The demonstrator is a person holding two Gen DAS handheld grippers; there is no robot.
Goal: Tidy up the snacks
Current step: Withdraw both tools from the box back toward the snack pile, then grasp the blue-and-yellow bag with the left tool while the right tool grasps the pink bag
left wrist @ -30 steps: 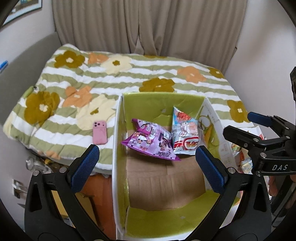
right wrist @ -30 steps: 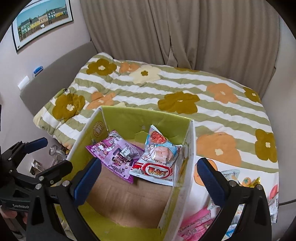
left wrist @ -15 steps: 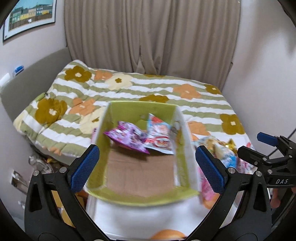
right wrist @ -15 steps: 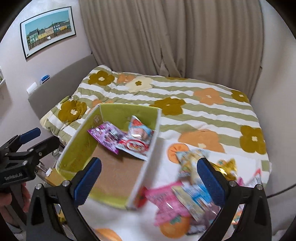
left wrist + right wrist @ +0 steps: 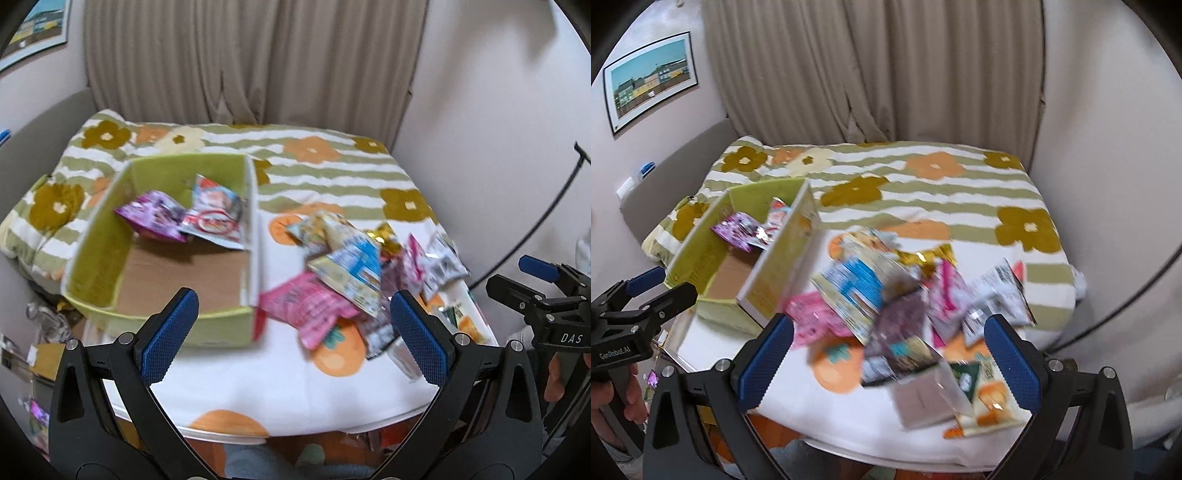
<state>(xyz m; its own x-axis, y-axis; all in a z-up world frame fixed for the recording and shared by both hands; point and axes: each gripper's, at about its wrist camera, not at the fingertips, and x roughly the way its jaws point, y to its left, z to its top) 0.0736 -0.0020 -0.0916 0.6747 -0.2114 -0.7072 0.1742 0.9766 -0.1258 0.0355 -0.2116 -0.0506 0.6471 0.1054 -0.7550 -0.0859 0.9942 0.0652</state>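
Observation:
A green-lined cardboard box (image 5: 92, 254) (image 5: 783, 266) stands on the table's left side. Inside it lie a purple snack bag (image 5: 155, 216) (image 5: 737, 229) and a red-and-white snack bag (image 5: 216, 210) (image 5: 775, 218) at the far end. To the right of the box is a loose heap of snack packets: a pink one (image 5: 306, 306) (image 5: 816, 321), a blue-and-yellow one (image 5: 351, 266) (image 5: 857, 284), and several more. My left gripper (image 5: 295, 338) hangs open above the table's front, empty. My right gripper (image 5: 890, 356) is open too, over the heap, holding nothing.
The table wears a white cloth with orange prints (image 5: 258, 380). Behind it is a bed with a striped floral quilt (image 5: 923, 177), then curtains. A dark cable (image 5: 546, 218) runs along the right wall. Clutter lies on the floor at the left (image 5: 37, 332).
Both grippers have pulled back and swung right from over the box. The snack heap has come into full view. Both stay open and empty.

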